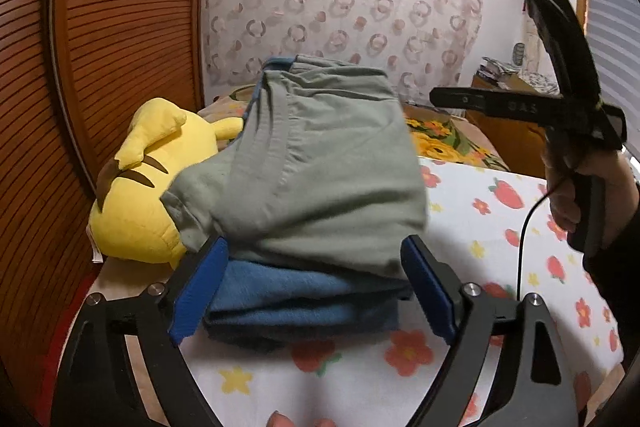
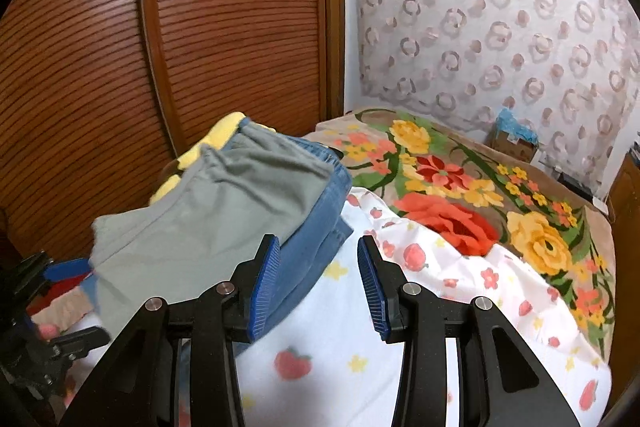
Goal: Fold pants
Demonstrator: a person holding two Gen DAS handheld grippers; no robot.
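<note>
Left gripper (image 1: 312, 291) spread wide, blue pads either side of the near end of a stack of folded clothes, not pressing on it, nothing gripped. Right gripper (image 2: 318, 285) partly open, nothing between its pads; left pad just in front of the stack's near right corner, right pad over bare sheet. Seen from the left wrist camera, right gripper (image 1: 436, 97) raised to the right of the stack, held by a hand (image 1: 576, 187) with a dark sleeve. Grey-green pants (image 1: 320, 163) folded, lying on top of folded blue jeans (image 1: 296, 303), the jeans showing below and along the right edge. Stack resting on a white sheet (image 1: 500, 227) printed with strawberries and flowers. Yellow plush toy (image 1: 140, 195) just behind and left of the stack, touching it. Floral blanket (image 2: 460, 187) further back on the bed, cardboard box (image 2: 514, 143) near the far wall. Slatted wooden doors (image 2: 200, 27) to the left, patterned curtain (image 2: 500, 27) behind.
</note>
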